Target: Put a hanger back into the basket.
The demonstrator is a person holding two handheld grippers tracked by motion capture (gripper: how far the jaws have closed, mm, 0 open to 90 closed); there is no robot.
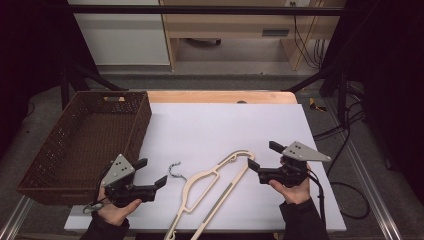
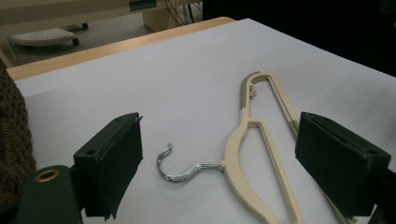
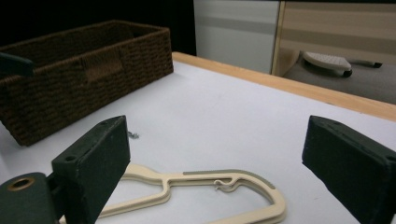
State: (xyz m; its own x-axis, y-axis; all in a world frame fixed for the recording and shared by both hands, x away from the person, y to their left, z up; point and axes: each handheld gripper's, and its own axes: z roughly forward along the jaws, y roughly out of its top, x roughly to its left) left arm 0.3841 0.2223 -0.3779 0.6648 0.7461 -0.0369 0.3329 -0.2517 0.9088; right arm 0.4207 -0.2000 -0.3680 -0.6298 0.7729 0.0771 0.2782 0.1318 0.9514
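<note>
Jaws spread wide on our left gripper [image 1: 154,172] and right gripper [image 1: 261,156], both holding nothing.
We see the cream hanger [image 1: 210,187] lying flat between them; the wicker basket [image 1: 131,131] at left looks empty.

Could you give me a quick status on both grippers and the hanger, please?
Left gripper and right gripper open, holding nothing. Hanger flat on the white sheet between them. Basket off to the left, nothing in the way.

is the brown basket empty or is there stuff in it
Empty as far as shown: the high view looks into the woven basket and shows bare weave on its floor. The hanger lies outside, on the white sheet.
</note>
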